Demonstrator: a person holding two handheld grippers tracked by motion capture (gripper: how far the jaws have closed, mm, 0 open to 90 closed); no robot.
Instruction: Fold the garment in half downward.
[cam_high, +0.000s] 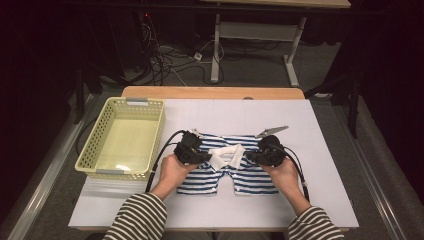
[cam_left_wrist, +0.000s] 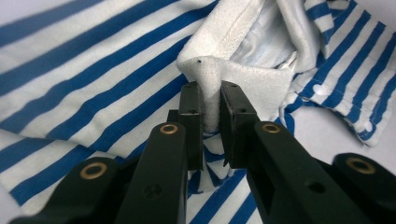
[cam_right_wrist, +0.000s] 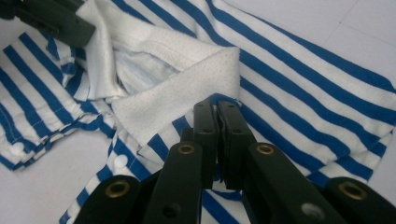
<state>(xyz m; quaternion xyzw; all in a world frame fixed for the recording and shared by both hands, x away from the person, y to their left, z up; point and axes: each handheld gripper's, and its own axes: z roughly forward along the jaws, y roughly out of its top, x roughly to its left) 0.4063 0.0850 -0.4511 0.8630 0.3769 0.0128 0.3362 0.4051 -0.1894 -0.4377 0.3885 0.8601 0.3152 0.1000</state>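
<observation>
You're clamping both tools, left tool (cam_left_wrist: 211, 100) and right tool (cam_right_wrist: 217, 116), on the blue-and-white striped cotton shirt's (cam_high: 250, 176) white collar (cam_high: 226, 156), basket (cam_high: 100, 145) at 9 o'clock.

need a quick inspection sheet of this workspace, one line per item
surface: white table top, bare around the work
job's things: blue and white striped shirt lies flat at centre front; its white collar is lifted between the grippers
clutter: yellow basket at the left, nothing in it
grippers: left gripper shut on a fold of the collar; right gripper shut on shirt fabric beside the collar
cables: a black cable trails from the left gripper, another from the right; loose cables on the floor behind the table
surroundings: desk legs behind, dark room
</observation>
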